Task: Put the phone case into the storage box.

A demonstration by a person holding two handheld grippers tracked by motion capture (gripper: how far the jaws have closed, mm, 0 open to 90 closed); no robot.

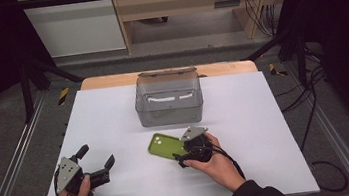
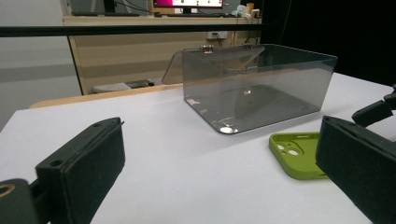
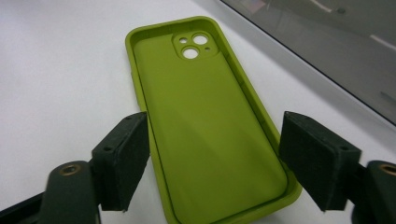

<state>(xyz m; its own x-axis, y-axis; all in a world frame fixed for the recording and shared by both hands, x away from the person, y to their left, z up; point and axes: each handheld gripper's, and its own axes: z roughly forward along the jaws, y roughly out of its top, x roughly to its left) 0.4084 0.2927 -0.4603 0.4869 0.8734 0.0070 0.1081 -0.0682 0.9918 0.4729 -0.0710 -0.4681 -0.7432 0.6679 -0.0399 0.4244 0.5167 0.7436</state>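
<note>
The green phone case (image 3: pixel 205 126) lies open side up on the white table (image 1: pixel 114 115), just in front of the clear box (image 1: pixel 169 101); the right gripper (image 3: pixel 212 158) straddles its near end, jaws partly open, the left pad at the case's edge, the right pad just apart, so nothing is gripped yet; the left gripper (image 1: pixel 95 163) waits wide open and empty, well apart. The soft rim could buckle or slip out if the pads close unevenly; the case might skid toward the box.

Dim room. White table (image 1: pixel 263 97) on wooden top; grey floor (image 1: pixel 9 118). Pale wooden shelf unit (image 1: pixel 176 2) behind, cables (image 1: pixel 259 7) hanging, monitor (image 2: pixel 187 3).
</note>
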